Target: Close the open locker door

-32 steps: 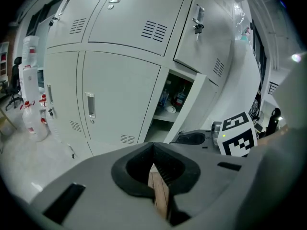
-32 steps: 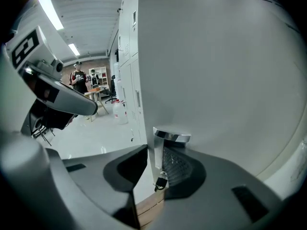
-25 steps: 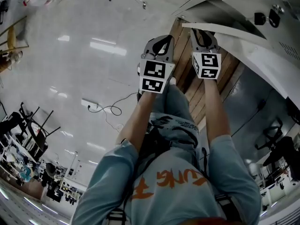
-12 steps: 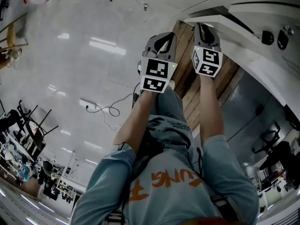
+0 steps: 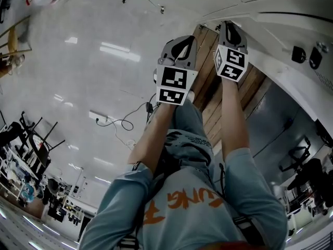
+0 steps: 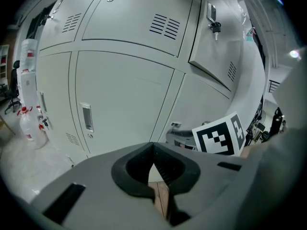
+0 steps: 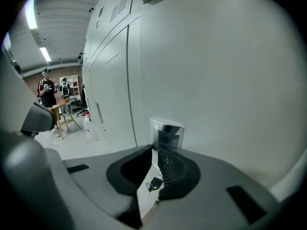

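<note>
The white locker door (image 5: 276, 40), with keys hanging in its lock (image 5: 297, 54), stands ajar at the upper right of the head view. My right gripper (image 5: 228, 25) is at the door's free edge. In the right gripper view the door panel (image 7: 216, 71) fills the right side, and its thin edge runs between the jaws just below a shiny metal handle (image 7: 165, 128). These jaws are closing, with the pads against the edge. My left gripper (image 5: 181, 39) hangs beside it, shut and empty (image 6: 153, 150), facing the closed lockers (image 6: 120, 95).
A strip of wooden floor (image 5: 208, 87) lies under both grippers, and a cable (image 5: 119, 120) trails over the pale floor to the left. Bottles (image 6: 26, 104) stand by the lockers. A person (image 7: 47, 87) stands by a table (image 7: 62, 111) far off.
The door has swung in toward the lockers, its edge no longer sticking out. My right gripper went forward with it. The left gripper barely moved.
</note>
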Demonstrator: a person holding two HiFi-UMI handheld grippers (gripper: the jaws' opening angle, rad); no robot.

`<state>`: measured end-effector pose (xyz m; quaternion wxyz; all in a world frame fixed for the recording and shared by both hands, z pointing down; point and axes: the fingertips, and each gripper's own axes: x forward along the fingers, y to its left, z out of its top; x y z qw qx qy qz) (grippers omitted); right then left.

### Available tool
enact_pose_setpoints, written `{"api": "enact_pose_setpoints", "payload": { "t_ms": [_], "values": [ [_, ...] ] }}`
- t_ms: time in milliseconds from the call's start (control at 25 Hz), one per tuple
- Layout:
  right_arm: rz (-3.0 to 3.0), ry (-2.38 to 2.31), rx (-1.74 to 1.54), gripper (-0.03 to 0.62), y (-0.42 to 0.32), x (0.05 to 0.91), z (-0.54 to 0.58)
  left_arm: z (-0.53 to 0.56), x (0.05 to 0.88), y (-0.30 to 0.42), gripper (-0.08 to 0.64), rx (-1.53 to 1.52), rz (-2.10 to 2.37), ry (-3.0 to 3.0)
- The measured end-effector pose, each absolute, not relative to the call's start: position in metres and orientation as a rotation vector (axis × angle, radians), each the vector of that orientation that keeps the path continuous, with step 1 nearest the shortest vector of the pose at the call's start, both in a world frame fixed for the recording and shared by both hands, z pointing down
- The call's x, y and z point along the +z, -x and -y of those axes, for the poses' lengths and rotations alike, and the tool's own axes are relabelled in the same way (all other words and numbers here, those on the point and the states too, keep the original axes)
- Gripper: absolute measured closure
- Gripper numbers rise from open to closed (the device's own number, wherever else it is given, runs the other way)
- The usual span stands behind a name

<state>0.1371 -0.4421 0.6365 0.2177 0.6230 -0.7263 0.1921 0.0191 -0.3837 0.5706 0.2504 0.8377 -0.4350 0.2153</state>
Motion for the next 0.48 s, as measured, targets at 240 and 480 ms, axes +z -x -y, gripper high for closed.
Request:
{"api": "enact_pose_setpoints", "payload": {
  "t_ms": [240, 480],
  "values": [
    [1.973, -1.764, 0.559, 0.537, -0.141, 0.635, 0.448, 0.389, 0.564, -0.016, 0.541, 0.585, 1.199, -2.283],
    [1.982, -1.707, 0.604, 0.451, -0.132, 0.64, 0.441, 0.384, 0.558, -0.013, 0.541, 0.576, 1.209, -2.286]
  ]
}}
